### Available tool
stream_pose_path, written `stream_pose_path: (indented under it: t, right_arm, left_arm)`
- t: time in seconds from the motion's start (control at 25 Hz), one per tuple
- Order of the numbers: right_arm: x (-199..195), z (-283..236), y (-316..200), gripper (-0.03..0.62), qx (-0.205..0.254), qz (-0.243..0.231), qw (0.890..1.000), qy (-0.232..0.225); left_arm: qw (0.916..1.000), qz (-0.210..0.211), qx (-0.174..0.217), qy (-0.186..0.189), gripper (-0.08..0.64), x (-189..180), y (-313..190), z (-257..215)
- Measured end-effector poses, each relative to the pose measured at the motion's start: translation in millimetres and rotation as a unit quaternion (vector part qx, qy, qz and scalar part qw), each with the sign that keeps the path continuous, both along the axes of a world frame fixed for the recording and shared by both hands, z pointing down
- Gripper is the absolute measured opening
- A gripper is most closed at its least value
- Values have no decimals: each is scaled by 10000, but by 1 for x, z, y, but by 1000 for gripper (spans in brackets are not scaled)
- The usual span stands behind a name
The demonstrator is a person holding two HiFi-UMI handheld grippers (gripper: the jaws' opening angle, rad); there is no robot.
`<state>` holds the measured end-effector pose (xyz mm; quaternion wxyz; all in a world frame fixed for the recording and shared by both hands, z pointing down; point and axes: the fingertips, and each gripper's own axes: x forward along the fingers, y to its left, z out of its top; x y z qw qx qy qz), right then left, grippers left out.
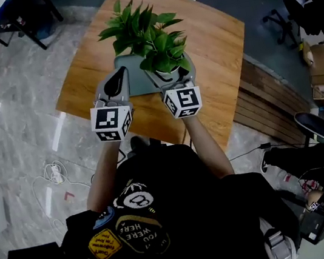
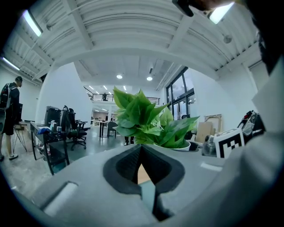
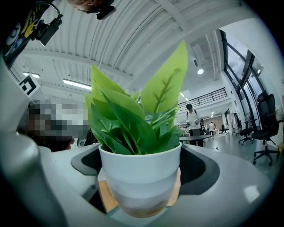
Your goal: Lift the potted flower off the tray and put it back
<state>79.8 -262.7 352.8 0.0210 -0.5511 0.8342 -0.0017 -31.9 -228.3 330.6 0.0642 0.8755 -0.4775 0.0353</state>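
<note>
Gripping what, and with which hand? Readers will ask. (Desk)

Right gripper (image 1: 173, 76): jaws spread wide around the white pot of the potted flower (image 1: 145, 33), pads appearing to press its wall on both sides just under the rim. Left gripper (image 1: 120, 76), at nine o'clock of the pot: jaws nearly together, pinching the thin edge of the grey tray (image 1: 136, 79). (Photographer)

Why split the work that way? (Desk)

My reading is that one hand pins the tray so it cannot slide or follow the pot, while the other takes the load. The pot widens toward its rim, so a hold high on the wall is less likely to slip. That gripper lies level, which keeps the plant upright, its leaves fanning toward twelve o'clock. (Photographer)

And the flower itself, on the tray or off? (Desk)

It is over the tray, above the wooden table (image 1: 216, 43). In the right gripper view the tray's surface shows at six o'clock, directly beneath the pot's base. I cannot tell whether the two touch, or whether the tray rests on the table. Either way, setting the pot squarely back down looks to be the delicate part ahead. (Photographer)
</note>
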Motion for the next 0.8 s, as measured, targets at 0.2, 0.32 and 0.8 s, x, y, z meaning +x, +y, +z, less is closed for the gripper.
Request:
stream_pose_path:
  t: [0.2,0.32,0.8]
  right_arm:
    - [0,0,-1,523,-17,6,10000,-21]
    - [0,1,-1,523,-36,9,10000,-34]
    - [3,18,-8,523,-81,-117,9999,-74]
  left_arm:
    - [9996,34,173,227,0,-4,-1,-6]
    - [9996,53,192,193,0,-4,0,-8]
    - [9999,31,78,124,0,2,2,2]
